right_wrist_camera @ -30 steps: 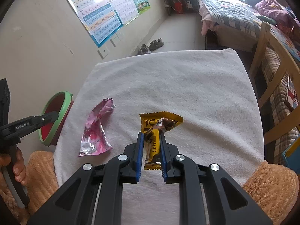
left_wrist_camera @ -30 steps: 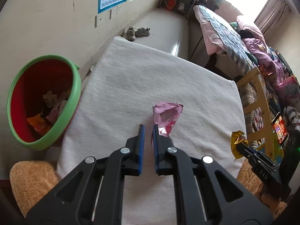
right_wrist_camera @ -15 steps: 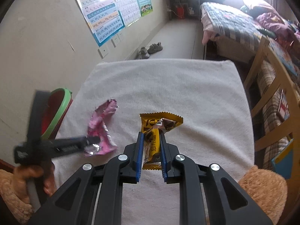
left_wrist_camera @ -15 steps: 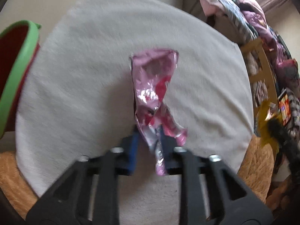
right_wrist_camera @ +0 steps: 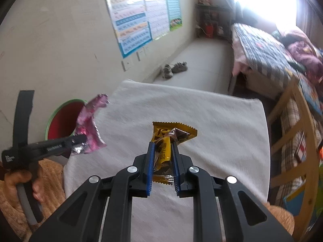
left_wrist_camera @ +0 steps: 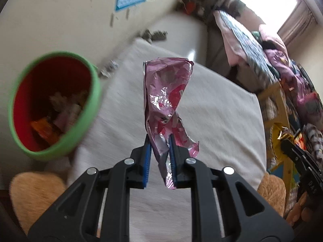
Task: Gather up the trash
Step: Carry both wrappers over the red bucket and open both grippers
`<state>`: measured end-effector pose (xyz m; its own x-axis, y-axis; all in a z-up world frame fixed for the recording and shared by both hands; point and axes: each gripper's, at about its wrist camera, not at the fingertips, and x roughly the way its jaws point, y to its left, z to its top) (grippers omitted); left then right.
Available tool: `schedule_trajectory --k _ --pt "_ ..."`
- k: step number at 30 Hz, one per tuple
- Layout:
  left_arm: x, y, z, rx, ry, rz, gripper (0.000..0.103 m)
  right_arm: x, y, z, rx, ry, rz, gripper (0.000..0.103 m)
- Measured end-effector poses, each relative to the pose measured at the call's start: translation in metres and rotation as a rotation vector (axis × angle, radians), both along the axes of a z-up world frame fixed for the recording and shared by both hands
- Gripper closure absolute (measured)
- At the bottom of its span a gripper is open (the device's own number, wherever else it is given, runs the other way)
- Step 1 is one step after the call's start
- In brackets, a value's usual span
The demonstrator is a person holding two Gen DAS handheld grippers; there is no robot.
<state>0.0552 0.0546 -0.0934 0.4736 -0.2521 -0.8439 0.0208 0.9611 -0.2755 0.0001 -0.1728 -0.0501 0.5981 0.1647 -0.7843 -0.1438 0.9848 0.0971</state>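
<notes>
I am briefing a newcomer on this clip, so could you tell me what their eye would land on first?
Probably the crinkled pink foil wrapper, pinched upright in the left gripper above the white cloth. Next, the yellow snack wrapper clamped in the right gripper, and the green-rimmed red bin of trash at the cloth's left edge.

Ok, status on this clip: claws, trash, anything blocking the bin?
Left claw shut on crumpled pink foil wrapper. Right claw shut on yellow snack wrapper. Green-rimmed red bin open, path looks clear.
</notes>
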Motion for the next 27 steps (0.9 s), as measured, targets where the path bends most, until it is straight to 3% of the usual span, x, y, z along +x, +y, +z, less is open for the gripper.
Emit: schedule_trajectory --k 7,27 --pt "-0.009 0.043 0.019 0.043 -0.065 0.099 0.087 0.011 0.034 0.006 -0.015 -0.009 0.07 0.086" --pt "-0.026 0.138 0.01 0.075 -0.048 0.257 0.087 0.041 0.135 -0.005 -0.091 0.011 0.275 0.086"
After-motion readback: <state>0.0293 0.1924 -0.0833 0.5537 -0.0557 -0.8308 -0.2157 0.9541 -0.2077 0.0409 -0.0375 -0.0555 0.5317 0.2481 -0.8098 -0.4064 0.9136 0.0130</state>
